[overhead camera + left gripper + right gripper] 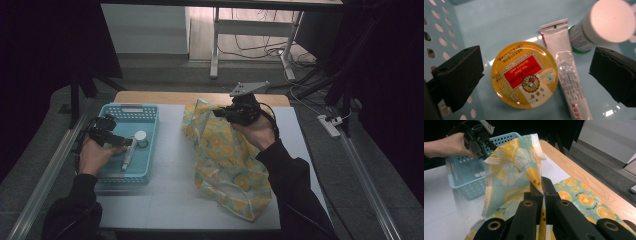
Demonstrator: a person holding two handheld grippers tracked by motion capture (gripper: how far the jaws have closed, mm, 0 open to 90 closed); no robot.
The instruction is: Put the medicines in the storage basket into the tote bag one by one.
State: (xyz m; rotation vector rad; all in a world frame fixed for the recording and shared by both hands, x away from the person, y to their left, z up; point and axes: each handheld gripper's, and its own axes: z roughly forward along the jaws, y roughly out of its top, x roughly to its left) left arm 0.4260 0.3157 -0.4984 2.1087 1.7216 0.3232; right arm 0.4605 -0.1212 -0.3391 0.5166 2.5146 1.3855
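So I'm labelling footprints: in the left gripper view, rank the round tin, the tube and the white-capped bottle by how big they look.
1. Round tin, largest.
2. Tube, though cut off by the frame.
3. White-capped bottle; it stands nearer the camera and is cropped, so its rank is unsure.

White sheet [175,200] noted over the tabletop; bare wooden edge [150,96] left showing along the far side. Metal rail [45,180] seen along the left flank. Grey floor [165,75] beyond the table. White desk frame [215,45] observed farther back, dark cables [255,50] trailed under it. White power strip [328,125] laid on the floor at right.
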